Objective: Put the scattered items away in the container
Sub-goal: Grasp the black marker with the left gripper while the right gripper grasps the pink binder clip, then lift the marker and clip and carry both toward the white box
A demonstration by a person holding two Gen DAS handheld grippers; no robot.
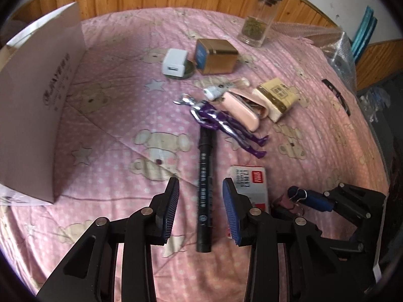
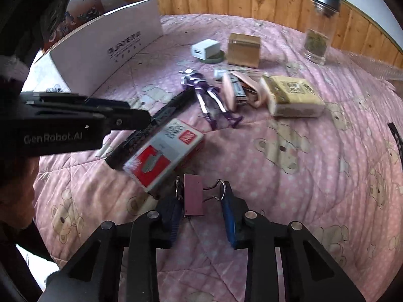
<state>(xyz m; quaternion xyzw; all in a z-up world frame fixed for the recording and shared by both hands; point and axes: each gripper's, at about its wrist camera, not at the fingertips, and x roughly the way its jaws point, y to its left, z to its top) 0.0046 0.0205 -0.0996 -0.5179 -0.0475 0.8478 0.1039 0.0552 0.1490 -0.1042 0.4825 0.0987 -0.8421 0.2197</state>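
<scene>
Left gripper (image 1: 201, 211) agape, right gripper (image 2: 201, 216) narrower, both angled downward

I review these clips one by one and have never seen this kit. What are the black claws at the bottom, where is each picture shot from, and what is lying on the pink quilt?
The claws are two hand-held grippers, one in each of a person's hands; no robot arm is involved. Each carries a wide-angle camera looking along its fingers, one picture per gripper.

The left gripper straddles a black marker with its pads clear of it, so nothing is held there. The right gripper has a purple binder clip between its fingers; its left pad looks against the clip, though a firm grip is uncertain.

Also on the quilt: a red-and-white staple box, a purple toy figure, a white charger, a gold tin and a glass jar. The white cardboard box is probably the container.
</scene>
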